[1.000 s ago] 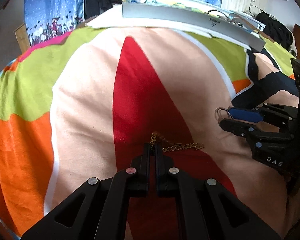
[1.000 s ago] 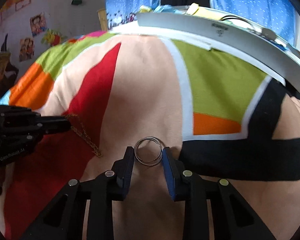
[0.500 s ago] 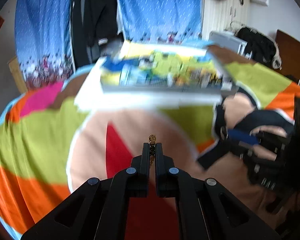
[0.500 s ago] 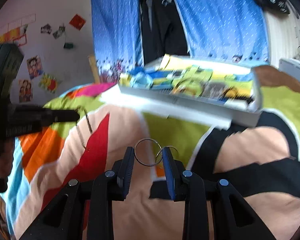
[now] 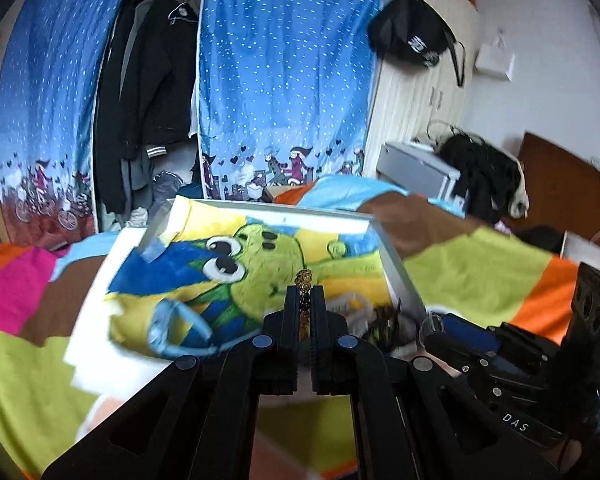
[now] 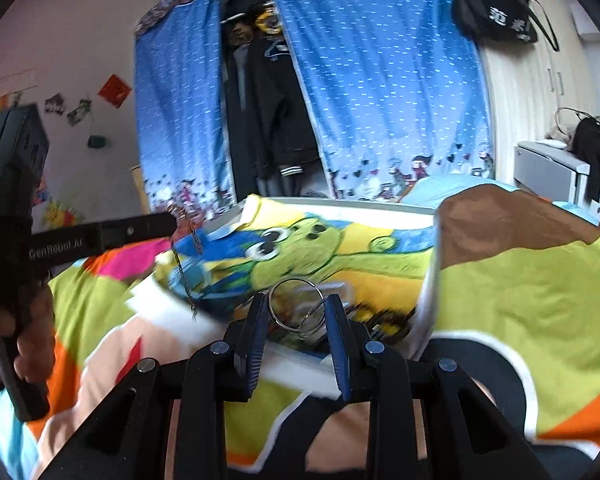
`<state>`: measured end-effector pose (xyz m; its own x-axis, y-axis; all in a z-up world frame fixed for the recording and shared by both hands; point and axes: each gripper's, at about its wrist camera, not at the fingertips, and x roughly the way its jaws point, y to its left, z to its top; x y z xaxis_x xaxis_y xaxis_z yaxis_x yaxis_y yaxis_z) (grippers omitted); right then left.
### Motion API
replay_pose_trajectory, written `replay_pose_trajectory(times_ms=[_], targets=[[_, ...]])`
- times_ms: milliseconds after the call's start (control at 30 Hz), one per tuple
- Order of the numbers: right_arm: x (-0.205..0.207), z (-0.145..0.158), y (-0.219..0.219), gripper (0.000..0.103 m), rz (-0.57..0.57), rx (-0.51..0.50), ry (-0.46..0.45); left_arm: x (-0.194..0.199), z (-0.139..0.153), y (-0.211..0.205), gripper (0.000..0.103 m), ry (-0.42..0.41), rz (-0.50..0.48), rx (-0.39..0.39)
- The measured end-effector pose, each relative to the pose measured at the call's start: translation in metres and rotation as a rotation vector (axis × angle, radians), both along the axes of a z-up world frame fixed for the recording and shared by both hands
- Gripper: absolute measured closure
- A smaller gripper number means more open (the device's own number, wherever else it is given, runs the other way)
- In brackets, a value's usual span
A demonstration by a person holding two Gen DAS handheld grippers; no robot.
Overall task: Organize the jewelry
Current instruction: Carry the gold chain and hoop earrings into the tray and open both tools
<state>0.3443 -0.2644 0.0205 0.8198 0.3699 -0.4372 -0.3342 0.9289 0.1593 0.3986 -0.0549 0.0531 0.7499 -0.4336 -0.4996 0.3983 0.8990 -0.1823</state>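
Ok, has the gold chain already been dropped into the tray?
No, the gold chain hangs in the air from the left gripper, whose jaws are shut on it, over the tray's near corner.

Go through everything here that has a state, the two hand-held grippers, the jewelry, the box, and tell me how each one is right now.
left hand-held gripper: shut on gold chain, raised above the bed
gold chain: pinched at one end, dangling free
right hand-held gripper: shut on silver rings
silver rings: two linked hoops, gripped between the fingers, lifted
box: open, lined with a cartoon print, resting on the bedspread
wardrobe curtain: parted, dark clothes showing
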Motion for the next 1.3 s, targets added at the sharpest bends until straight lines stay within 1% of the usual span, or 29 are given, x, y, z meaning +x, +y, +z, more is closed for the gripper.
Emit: replay_pose_trajectory(times_ms=[67,167,300,400,567,667,833,900,933,967,1000,1033,1067,1100,1167,1233,1300], targets=[[0.015,-0.005,-0.006,0.076,-0.016,0.021,0.016,0.017,-0.005,-0.003,0.101,0.006,0.008,-0.016],[0.028,-0.019,-0.010,0.076,-0.036,0.007,0.042,0.036,-0.014,-0.001,0.101,0.025,0.025,-0.031],[0.039,-0.044,-0.010,0.075,-0.047,-0.007,0.098,0.051,-0.035,0.004,0.101,0.071,0.042,-0.041],[0.040,-0.057,-0.011,0.075,-0.049,-0.016,0.114,0.056,-0.053,0.006,0.101,0.114,0.044,-0.036],[0.036,-0.061,-0.011,0.074,-0.060,-0.014,0.106,0.060,-0.071,0.012,0.101,0.181,0.035,-0.049],[0.035,-0.060,-0.010,0.074,-0.068,-0.024,0.107,0.061,-0.076,0.014,0.101,0.203,0.041,-0.046],[0.030,-0.057,-0.011,0.065,-0.086,-0.037,0.119,0.055,-0.080,0.012,0.100,0.218,0.050,-0.034],[0.027,-0.054,-0.013,0.056,-0.094,-0.042,0.118,0.051,-0.081,0.011,0.099,0.222,0.058,-0.018],[0.025,-0.053,-0.013,0.054,-0.097,-0.046,0.116,0.049,-0.081,0.011,0.099,0.224,0.062,-0.012],[0.022,-0.051,-0.014,0.050,-0.100,-0.050,0.114,0.047,-0.081,0.010,0.094,0.225,0.065,-0.009],[0.019,-0.049,-0.014,0.045,-0.103,-0.054,0.109,0.044,-0.080,0.010,0.083,0.222,0.070,-0.010],[0.016,-0.047,-0.015,0.042,-0.107,-0.059,0.103,0.041,-0.079,0.011,0.074,0.216,0.075,-0.015],[0.012,-0.045,-0.015,0.038,-0.111,-0.064,0.096,0.035,-0.077,0.012,0.059,0.203,0.083,-0.026],[0.008,-0.042,-0.016,0.036,-0.115,-0.068,0.090,0.031,-0.075,0.013,0.051,0.189,0.090,-0.037],[-0.001,-0.038,-0.017,0.031,-0.121,-0.069,0.076,0.019,-0.069,0.016,0.046,0.161,0.104,-0.053],[-0.010,-0.032,-0.019,0.024,-0.125,-0.066,0.062,0.007,-0.064,0.015,0.039,0.141,0.117,-0.047],[-0.021,-0.027,-0.021,0.018,-0.127,-0.061,0.047,-0.009,-0.058,0.016,0.026,0.109,0.135,-0.047]])
